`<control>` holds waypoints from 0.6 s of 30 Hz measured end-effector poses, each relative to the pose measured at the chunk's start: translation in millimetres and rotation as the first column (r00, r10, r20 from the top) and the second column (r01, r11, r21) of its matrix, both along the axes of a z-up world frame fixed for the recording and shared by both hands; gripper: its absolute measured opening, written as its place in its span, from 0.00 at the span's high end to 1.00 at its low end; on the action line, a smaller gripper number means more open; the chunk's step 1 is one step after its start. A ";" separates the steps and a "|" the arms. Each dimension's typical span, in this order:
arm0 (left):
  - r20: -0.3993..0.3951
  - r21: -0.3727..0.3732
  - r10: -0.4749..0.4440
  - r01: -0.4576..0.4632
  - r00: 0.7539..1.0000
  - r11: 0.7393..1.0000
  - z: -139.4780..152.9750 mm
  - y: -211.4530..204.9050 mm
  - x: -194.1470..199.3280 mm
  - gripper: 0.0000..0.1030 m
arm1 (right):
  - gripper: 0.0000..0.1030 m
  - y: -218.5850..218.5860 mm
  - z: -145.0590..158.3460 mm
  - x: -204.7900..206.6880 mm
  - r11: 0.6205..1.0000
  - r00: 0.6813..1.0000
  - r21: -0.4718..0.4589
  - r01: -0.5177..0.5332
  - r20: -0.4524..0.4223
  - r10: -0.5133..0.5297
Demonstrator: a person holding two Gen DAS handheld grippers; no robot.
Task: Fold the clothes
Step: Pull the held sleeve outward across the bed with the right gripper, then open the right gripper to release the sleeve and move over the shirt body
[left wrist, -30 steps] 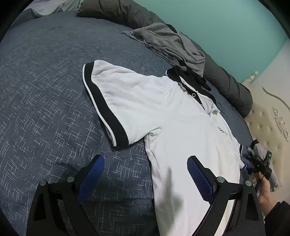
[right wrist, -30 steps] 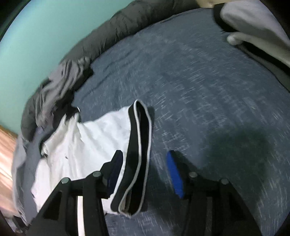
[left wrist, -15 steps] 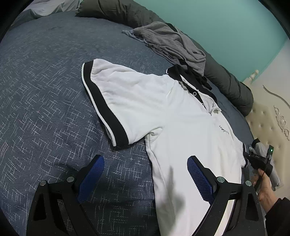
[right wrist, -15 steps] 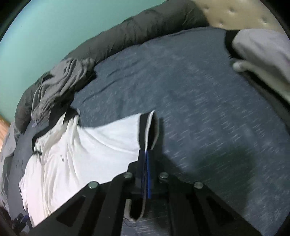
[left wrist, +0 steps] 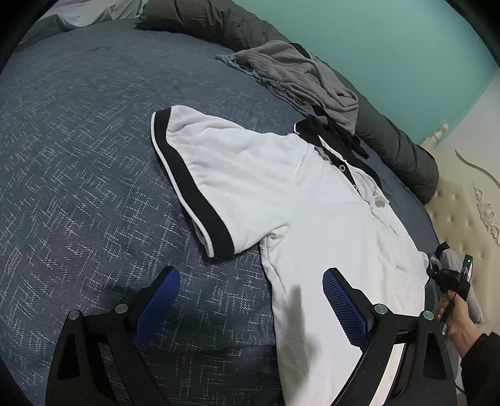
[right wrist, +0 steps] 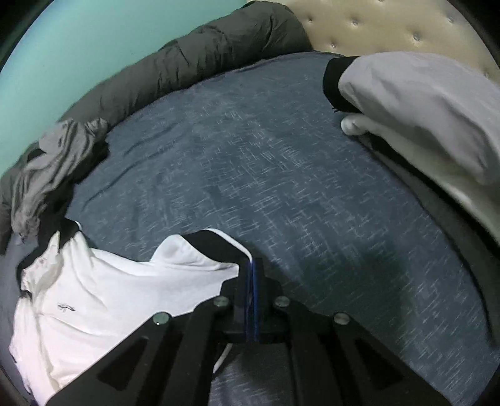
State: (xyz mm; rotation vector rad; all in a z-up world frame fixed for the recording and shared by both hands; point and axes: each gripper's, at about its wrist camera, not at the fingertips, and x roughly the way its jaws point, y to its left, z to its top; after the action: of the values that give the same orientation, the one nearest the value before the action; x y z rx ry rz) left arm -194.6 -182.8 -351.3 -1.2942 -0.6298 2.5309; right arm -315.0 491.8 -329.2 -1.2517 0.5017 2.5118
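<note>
A white polo shirt with a black collar and black-banded sleeves lies face up on the blue-grey bedspread. My left gripper is open, hovering low over the shirt's side edge just below its near sleeve. In the right wrist view, my right gripper is shut on the black cuff of the other sleeve and holds it lifted, with the shirt body trailing to the left. In the left wrist view that right gripper shows at the far right in a person's hand.
A crumpled grey garment lies at the bed's far side against a rolled dark duvet. A grey-white pillow sits by the tufted cream headboard. A teal wall stands behind.
My right gripper has shut on the sleeve cuff and lifted it, tilting upward. The left gripper has stayed open and nearly still over the shirt's edge.
</note>
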 end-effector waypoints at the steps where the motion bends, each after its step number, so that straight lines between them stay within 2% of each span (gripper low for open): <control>1: 0.001 0.002 0.004 -0.004 1.000 1.000 -0.1 -2.2 -0.5 0.08 | 0.99 -0.9 -2.5 -3.0 1.000 1.000 -0.007 -0.013 0.016 0.013; 3: 0.004 0.008 0.009 -0.009 1.000 1.000 -0.1 -4.2 -3.5 0.08 | 0.99 -5.8 -8.7 -5.8 0.998 0.998 -0.036 -0.044 0.039 0.046; 5: 0.004 0.008 0.009 -0.009 1.000 1.000 -0.1 -4.6 -6.0 0.08 | 0.98 -10.3 -8.2 -3.7 0.998 0.998 -0.036 -0.060 0.021 0.060; 8: 0.002 0.008 0.006 -0.006 1.000 1.000 0.5 -5.0 -5.7 0.08 | 0.91 -15.4 -3.8 6.3 0.999 0.999 0.020 -0.025 0.021 0.025; 10: 0.000 0.010 0.005 -0.005 1.000 1.000 1.1 -5.9 -5.3 0.08 | 0.85 -25.7 7.1 22.2 0.997 1.000 0.071 -0.014 -0.016 0.015; 12: -0.002 0.012 0.011 -0.011 1.000 1.000 2.1 -9.3 -5.1 0.08 | 0.76 -39.1 17.0 41.4 0.996 0.998 0.084 -0.014 -0.059 0.019; 14: -0.003 0.016 0.021 -0.021 1.000 1.000 3.2 -13.5 -6.0 0.08 | 0.69 -52.5 23.7 65.4 0.999 0.992 0.019 -0.027 -0.122 0.029; 18: -0.006 0.028 0.056 -0.055 0.998 0.998 5.6 -25.1 -8.0 0.08 | 0.69 -89.9 28.2 95.7 0.993 0.982 -0.089 -0.083 -0.175 0.066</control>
State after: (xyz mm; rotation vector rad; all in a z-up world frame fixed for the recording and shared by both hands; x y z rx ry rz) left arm -202.6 -207.9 -345.7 -1.2749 -0.7061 2.5605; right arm -219.3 401.9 -301.1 -1.1101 0.6329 2.7034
